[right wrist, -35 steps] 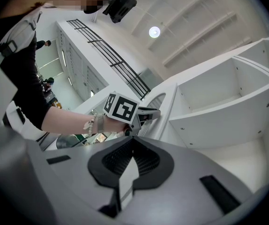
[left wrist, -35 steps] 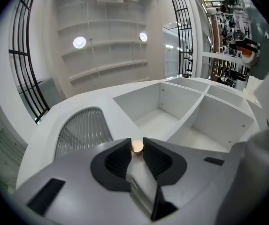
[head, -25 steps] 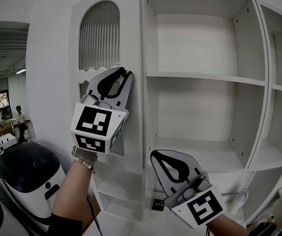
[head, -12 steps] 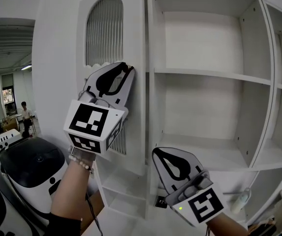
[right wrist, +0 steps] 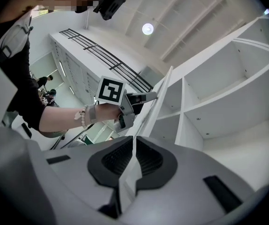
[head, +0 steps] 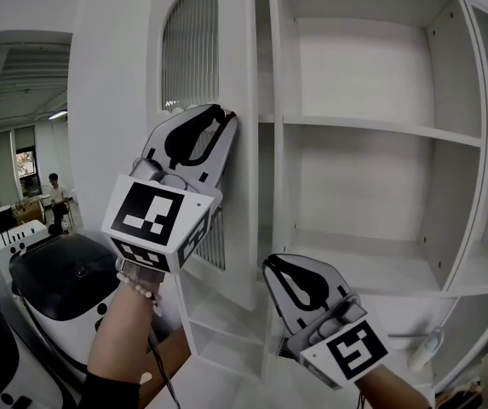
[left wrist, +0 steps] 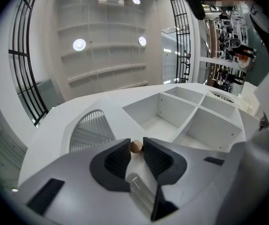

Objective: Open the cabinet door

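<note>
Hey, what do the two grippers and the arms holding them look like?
Both the left gripper and the right gripper are light grey, their fingers lined with black ribbing, and each carries a white cube with black square markers. The left wrist wears a pale bead bracelet above a dark sleeve; a black cable hangs beside it.

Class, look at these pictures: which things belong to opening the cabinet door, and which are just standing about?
In the job:
cabinet door
knob
left hand-held gripper, closed on the knob

Standing about:
right hand-held gripper, shut and empty
shelves
black-and-white machine
person far off
</note>
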